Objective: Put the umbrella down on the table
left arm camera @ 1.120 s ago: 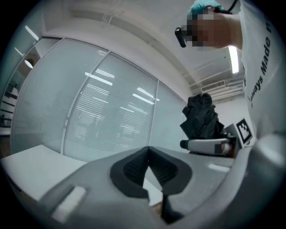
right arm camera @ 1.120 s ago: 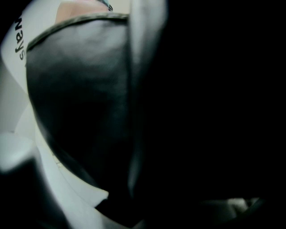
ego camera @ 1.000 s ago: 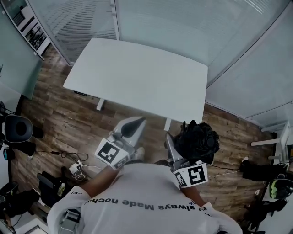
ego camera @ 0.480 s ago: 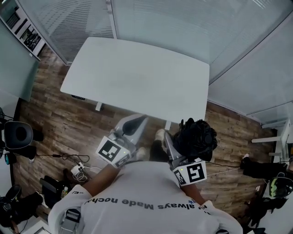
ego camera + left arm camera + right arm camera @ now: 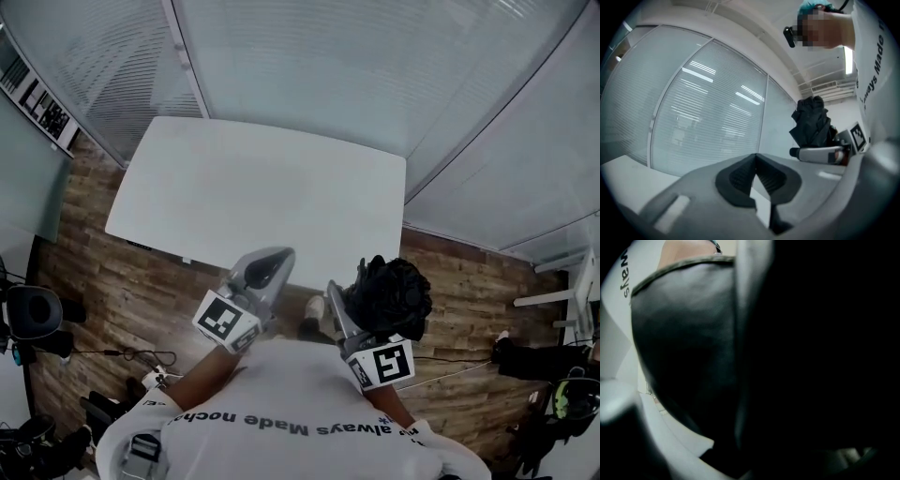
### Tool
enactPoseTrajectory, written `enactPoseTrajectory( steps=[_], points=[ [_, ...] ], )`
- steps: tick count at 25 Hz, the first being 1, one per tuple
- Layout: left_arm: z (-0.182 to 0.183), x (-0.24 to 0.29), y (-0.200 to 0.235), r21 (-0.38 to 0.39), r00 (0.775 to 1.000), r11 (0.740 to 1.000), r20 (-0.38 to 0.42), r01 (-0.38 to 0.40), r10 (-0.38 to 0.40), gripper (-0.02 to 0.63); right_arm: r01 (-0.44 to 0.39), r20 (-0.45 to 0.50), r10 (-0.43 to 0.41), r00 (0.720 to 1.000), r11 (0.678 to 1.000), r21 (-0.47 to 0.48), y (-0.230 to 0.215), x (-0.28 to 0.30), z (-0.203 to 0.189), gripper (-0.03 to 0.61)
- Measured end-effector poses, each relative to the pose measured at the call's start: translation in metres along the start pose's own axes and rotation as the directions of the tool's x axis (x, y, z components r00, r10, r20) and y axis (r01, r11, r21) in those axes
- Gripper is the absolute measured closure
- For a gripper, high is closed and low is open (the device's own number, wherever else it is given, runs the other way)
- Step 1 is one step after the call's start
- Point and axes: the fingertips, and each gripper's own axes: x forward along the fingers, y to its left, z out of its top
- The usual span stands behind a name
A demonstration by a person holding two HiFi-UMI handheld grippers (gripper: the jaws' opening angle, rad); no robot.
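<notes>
Head view: a black folded umbrella [image 5: 386,295] bunches up from the right tool [image 5: 356,309], which pinches it. In the right gripper view, dark umbrella fabric [image 5: 693,343] fills nearly the whole frame, so the jaws themselves are lost behind it. The umbrella hangs in the air just off the near right corner of the white desk [image 5: 253,197], above the wooden floor [image 5: 141,281], not yet over the desktop. The left tool [image 5: 258,272] sits just off the desk's near edge; the left gripper view shows its pads pressed together on nothing. By my reading, the carry to the desk is nearly done. What remains is bringing the umbrella over the desktop, lowering it, and letting go.
</notes>
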Motion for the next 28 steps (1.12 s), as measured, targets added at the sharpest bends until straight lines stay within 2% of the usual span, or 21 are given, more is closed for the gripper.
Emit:
enactPoseTrajectory(
  steps=[6,11,21,28],
  points=[
    [0.003,0.105,-0.005,0.018,1.000,1.000,-0.008,0.016,-0.016,0.611,0.010,0.006,-0.010,1.000,1.000,0.004,-0.099,0.007,0.010,0.353],
    [0.002,0.160,-0.008,0.023,1.000,1.000,-0.002,0.009,-0.009,0.611,-0.008,0.013,0.008,1.000,0.999,-0.031,-0.152,0.009,0.013,0.353],
    [-0.003,0.206,0.010,0.033,1.000,0.999,-0.017,0.007,-0.007,0.611,0.007,0.003,-0.007,1.000,1.000,-0.025,-0.197,0.027,0.017,0.353],
    [0.008,0.210,0.053,0.016,1.000,1.000,-0.002,0.015,-0.015,0.611,0.022,-0.002,-0.022,1.000,0.999,-0.038,-0.199,0.073,0.024,0.353]
  ],
)
